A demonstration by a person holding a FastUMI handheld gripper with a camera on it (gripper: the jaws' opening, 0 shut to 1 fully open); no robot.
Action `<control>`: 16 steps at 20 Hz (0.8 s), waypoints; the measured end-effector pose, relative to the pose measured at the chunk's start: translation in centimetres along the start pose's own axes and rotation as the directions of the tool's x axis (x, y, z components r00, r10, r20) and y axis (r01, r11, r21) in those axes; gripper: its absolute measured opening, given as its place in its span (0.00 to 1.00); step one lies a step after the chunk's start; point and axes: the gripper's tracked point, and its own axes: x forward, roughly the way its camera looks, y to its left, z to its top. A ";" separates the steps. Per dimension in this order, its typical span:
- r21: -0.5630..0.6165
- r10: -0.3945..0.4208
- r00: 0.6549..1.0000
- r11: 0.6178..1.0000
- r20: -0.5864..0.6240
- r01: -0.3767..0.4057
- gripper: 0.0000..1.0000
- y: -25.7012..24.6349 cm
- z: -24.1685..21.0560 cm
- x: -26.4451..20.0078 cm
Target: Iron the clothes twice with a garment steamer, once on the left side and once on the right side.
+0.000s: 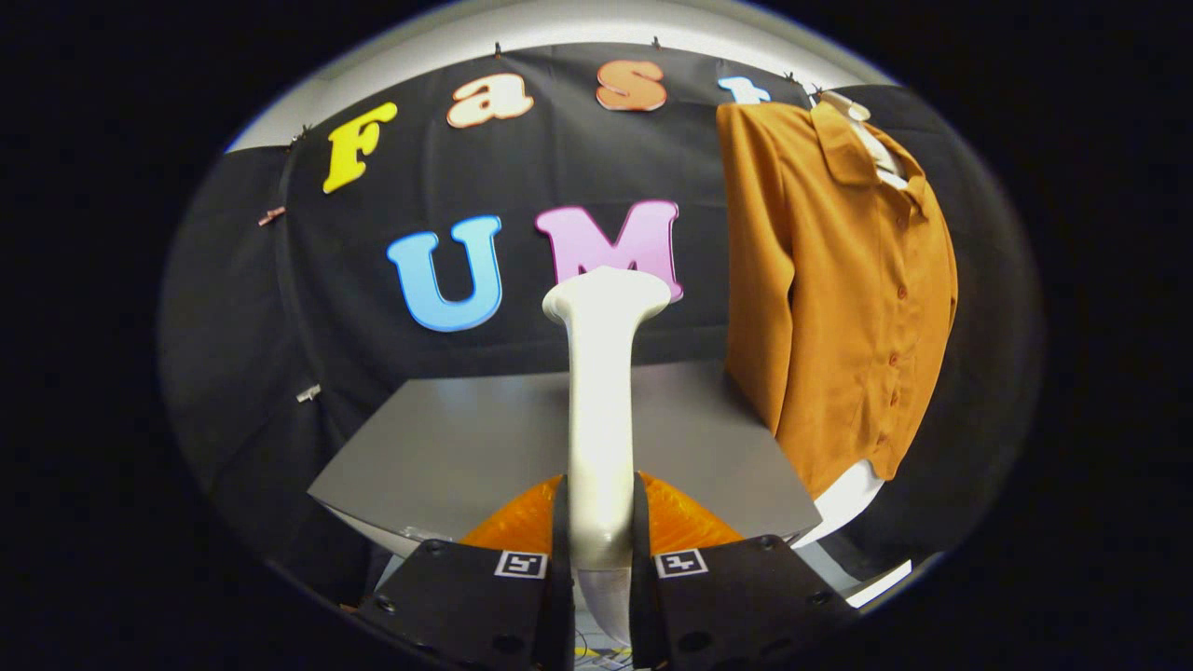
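I had the gripper [601, 536] clamped on the garment steamer [602, 391], both fingers [562, 522] pressing its pale handle from either side. The steamer stood upright between them, its flared head up against the dark booth wall [233, 317]. Beyond the fingers lay the grey table [447, 447]. Off to the right and well apart from the steamer head hung the orange-brown shirt [839, 298], buttoned, on a white hanger [862, 126], its hem dropping past the table's edge.
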 end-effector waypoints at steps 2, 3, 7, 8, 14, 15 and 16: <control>-0.026 0.027 0.993 0.999 0.113 -0.024 0.27 0.1 2.6 -2.4; -0.036 0.031 0.986 0.999 0.161 -0.025 0.27 -0.2 3.8 -3.7; -0.014 0.020 0.955 1.000 0.297 -0.016 0.27 -2.4 7.5 -8.5; -0.010 0.005 0.945 1.000 0.327 -0.002 0.27 -3.5 8.3 -9.6; -0.043 -0.044 0.906 0.997 0.422 0.068 0.26 -9.2 10.7 -13.7; -0.041 -0.041 0.902 0.997 0.430 0.065 0.26 -9.8 10.9 -14.0; -0.031 -0.043 0.898 0.998 0.437 0.062 0.26 -10.5 11.0 -14.3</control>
